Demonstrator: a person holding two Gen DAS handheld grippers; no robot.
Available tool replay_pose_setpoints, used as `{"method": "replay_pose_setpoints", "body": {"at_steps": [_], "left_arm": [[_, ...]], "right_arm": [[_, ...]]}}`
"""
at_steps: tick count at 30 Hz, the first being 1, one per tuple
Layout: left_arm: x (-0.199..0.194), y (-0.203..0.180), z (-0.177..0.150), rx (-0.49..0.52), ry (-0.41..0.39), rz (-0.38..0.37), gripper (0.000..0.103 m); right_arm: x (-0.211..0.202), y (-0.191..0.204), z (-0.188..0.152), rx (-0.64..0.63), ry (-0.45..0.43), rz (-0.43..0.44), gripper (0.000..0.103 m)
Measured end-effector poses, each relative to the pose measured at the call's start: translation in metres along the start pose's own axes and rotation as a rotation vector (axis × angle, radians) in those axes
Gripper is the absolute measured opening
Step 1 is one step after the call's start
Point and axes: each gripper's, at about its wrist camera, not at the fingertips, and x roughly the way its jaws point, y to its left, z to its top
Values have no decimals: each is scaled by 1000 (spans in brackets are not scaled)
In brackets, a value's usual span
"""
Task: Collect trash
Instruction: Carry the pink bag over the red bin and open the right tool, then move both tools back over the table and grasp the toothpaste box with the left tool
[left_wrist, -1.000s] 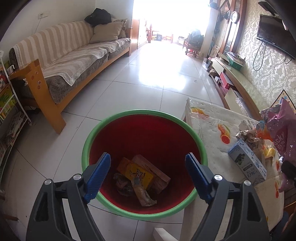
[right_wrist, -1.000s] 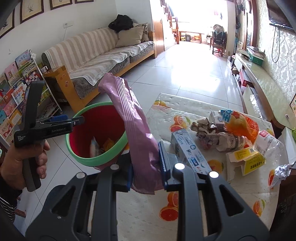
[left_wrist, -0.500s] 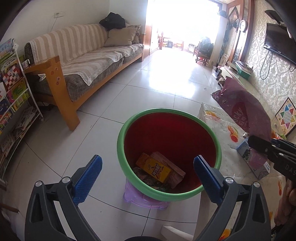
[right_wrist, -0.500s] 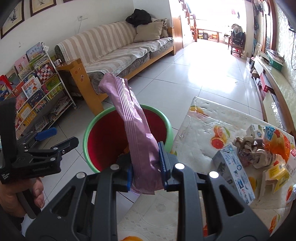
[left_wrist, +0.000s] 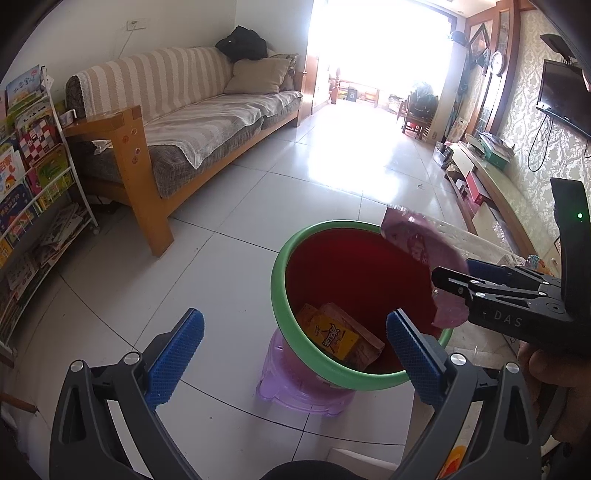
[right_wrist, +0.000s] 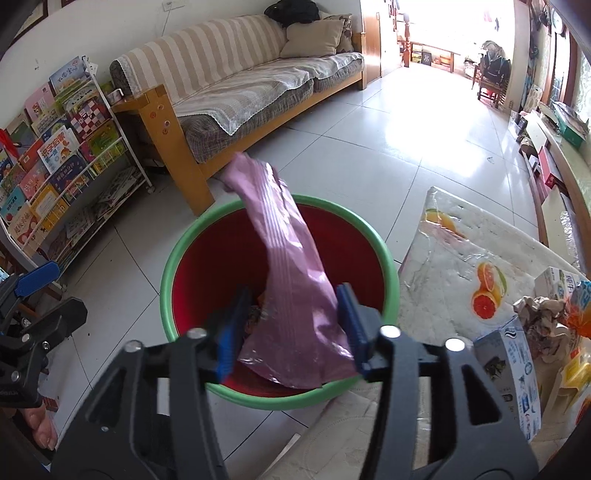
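— Purple wrapper? Where?
— Over the red bin with the green rim, upper end leaning toward eleven o'clock, lower end between the blue pads.
— Right gripper?
— Jaws just been opening; wrapper between them, right pad touching its edge, left pad clear. No pinch.
— Left gripper?
— Spread wide, nothing between, bin at one o'clock from it.
— Inside the bin?
— Yellow packet, brown carton beside it.
— Elsewhere?
— Table at three o'clock, bearing a milk carton and crumpled paper.
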Motion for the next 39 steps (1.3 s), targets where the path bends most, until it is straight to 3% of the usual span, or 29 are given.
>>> {"method": "replay_pose_setpoints", "body": {"at_steps": [6,8,13,22,32,39], "left_arm": [[4,-9,-3,5,9,-7,95],[4,-15,-3,12,8,-12,95],[4,-36,-2,38,8,-31,95],[4,-92,-7,108,29,-92,95],[5,-185,-27,194,66,-204,95],[7,-249,-37,234,95,-277,95]], "right_arm": [[-14,-11,-4,7,-15,-10,94],[-20,-18,-5,15,-20,-22,98],[-32,-33,-13,9,22,-45,98],[-81,-67,-51,13,-44,-106,98],[-146,-128,-96,86,-126,-210,98],[-178,-175,-141,149,-132,-290,98]]}}
